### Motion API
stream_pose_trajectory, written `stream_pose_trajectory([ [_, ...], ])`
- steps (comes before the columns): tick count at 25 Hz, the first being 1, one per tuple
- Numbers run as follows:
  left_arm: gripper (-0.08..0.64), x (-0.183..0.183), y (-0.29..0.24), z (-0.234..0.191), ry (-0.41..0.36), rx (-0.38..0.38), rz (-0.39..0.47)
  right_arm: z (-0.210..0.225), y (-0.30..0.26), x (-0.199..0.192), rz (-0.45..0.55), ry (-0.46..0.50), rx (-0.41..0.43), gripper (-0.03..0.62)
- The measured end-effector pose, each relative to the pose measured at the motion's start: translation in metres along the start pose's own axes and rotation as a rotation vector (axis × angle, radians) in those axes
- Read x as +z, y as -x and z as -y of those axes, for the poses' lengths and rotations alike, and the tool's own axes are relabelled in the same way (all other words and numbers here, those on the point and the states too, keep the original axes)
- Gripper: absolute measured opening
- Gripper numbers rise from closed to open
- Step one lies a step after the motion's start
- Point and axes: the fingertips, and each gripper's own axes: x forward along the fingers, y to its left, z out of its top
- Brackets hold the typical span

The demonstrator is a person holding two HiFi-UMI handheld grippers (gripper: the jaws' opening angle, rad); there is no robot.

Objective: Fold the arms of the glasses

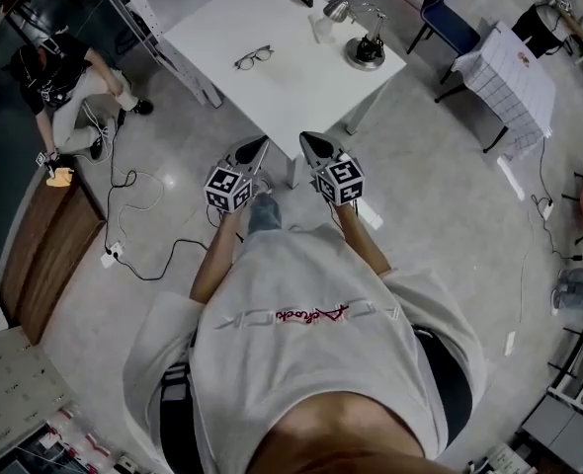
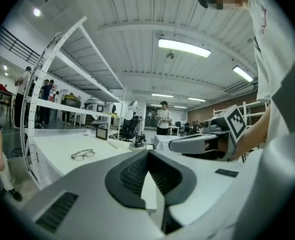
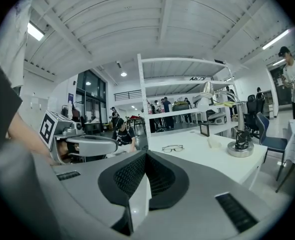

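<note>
Head view: glasses [image 1: 254,58] lie on the white desk [image 1: 222,18], well apart from both tools. Left hand-held gripper [image 1: 257,148] and right hand-held gripper [image 1: 311,144]: jaws together, nothing between. Likely light, thin, fragile at hinges. Steady the front frame; push each arm near its tip.

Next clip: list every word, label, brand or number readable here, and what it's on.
Nothing reads clearly.
Red print on the grey shirt: upside down, blurred, unreadable.
Red mark on the gridded sheet: too small to read.
Left gripper cube and right gripper cube: square marker patterns, no letters.
</note>
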Motion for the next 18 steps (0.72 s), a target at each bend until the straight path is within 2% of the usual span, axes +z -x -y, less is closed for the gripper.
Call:
stream_pose_trajectory([
  [7, 0.023, 0.004, 0.005, 0.007, -0.013, -0.014, 0.009, -0.008, 0.009, -0.001, 0.011, 0.001, -0.009, 0.021],
  [18, 0.023, -0.010, 0.014, 0.016, 0.001, -0.017, 0.008, -0.016, 0.014, -0.009, 0.008, 0.001, -0.017, 0.021],
])
